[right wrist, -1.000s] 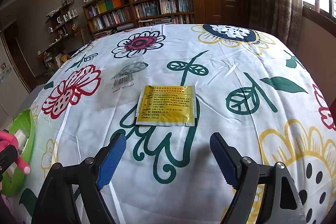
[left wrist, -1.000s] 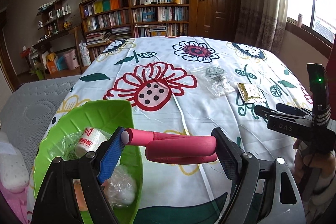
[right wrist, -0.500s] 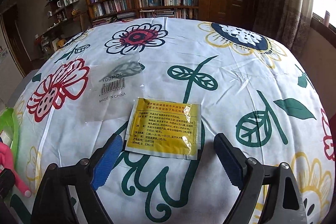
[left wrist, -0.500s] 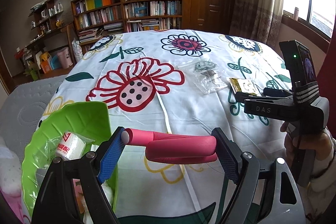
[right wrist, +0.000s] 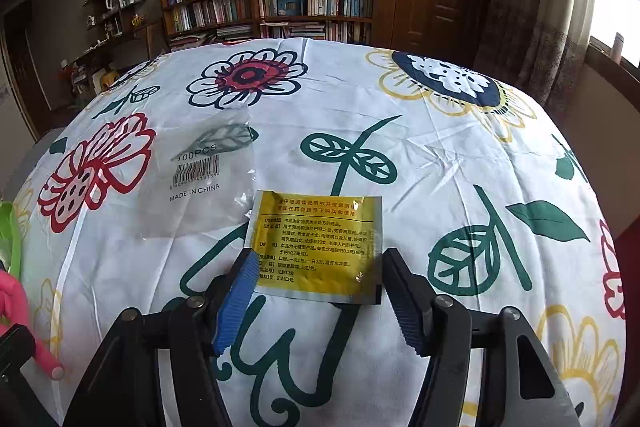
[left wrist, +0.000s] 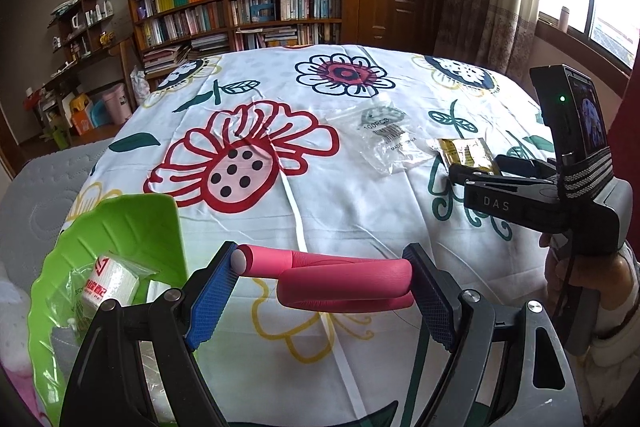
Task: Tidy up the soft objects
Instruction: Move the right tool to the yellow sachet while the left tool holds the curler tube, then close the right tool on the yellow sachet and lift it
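Because the yellow sachet (right wrist: 316, 247) lies flat on the bed (right wrist: 400, 155), near its right edge and just beside the clear plastic bag (right wrist: 200, 179), it will likely handle as light, thin and slippery; take hold across its near edge. The right gripper (right wrist: 316, 291) is open about the sachet's width, fingers flanking its near corners, gripping nothing. The left gripper (left wrist: 320, 287) is closed on a bent pink foam tube (left wrist: 340, 279), soft and compressible, beside the green tray (left wrist: 120, 227) at the bed's left edge.
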Demonstrator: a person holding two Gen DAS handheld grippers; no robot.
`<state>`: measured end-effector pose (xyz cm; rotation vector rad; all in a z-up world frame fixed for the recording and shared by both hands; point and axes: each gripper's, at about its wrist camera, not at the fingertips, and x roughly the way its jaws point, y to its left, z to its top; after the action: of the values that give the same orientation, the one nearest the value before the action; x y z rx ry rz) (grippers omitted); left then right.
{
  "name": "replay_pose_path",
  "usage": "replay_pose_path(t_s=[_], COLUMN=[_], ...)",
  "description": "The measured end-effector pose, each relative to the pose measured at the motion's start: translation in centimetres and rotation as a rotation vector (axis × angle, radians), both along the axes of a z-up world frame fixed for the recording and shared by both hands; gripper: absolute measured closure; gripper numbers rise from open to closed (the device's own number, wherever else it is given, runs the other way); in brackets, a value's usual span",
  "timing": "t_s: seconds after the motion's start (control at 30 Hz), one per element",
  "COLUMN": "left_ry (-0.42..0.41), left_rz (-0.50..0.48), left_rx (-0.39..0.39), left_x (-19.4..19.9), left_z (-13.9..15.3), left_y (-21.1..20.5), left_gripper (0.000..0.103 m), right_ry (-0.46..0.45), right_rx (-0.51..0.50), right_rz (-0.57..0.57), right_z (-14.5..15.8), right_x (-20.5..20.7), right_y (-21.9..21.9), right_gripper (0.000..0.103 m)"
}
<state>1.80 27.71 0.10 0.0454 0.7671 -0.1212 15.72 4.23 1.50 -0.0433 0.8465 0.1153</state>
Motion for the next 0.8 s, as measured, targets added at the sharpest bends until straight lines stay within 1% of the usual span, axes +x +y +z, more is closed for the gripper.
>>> replay_pose_path(t_s=[0.03, 0.1, 0.17, 0.2, 0.27, 0.47, 0.6, 0.7, 0.8], left_ry=[0.002, 0.007, 0.012, 0.014, 0.018, 0.022, 0.029, 0.033, 0.032], left_rz=[-0.002, -0.004, -0.006, -0.007, -0.009, -0.013, -0.016, -0.022, -0.022], left_rx=[-0.001, -0.005, -0.01, -0.012, -0.015, -0.019, -0.027, -0.026, -0.025], left_x=[0.1, 0.3, 0.4, 0.5, 0.6, 0.6, 0.8, 0.8, 0.7], left_z=[0.0, 0.0, 0.0, 0.0, 0.0, 0.0, -0.2, -0.3, -0.3], left_y=[-0.1, -0.2, -0.4, -0.5, -0.6, -1.0, -1.3, -1.5, -1.5], left_gripper=[0.02, 0.02, 0.02, 0.02, 0.02, 0.02, 0.02, 0.02, 0.02], right_ry=[-0.003, -0.007, -0.008, -0.007, -0.006, -0.002, 0.006, 0.012, 0.035], right_rx=[0.014, 0.041, 0.07, 0.087, 0.116, 0.122, 0.172, 0.194, 0.247], right_rz=[-0.004, -0.009, -0.013, -0.012, -0.008, 0.028, 0.07, 0.115, 0.2], right_z=[0.1, 0.1, 0.2, 0.2, 0.2, 0.1, 0.1, 0.1, 0.1], right_x=[-0.1, -0.2, -0.2, -0.2, -0.4, -1.5, -1.9, -2.1, -2.4], right_y=[-0.4, -1.2, -2.0, -2.3, -2.8, -3.1, -3.0, -2.2, -1.2], right_gripper=[0.047, 0.058, 0.064, 0.066, 0.066, 0.066, 0.065, 0.063, 0.063])
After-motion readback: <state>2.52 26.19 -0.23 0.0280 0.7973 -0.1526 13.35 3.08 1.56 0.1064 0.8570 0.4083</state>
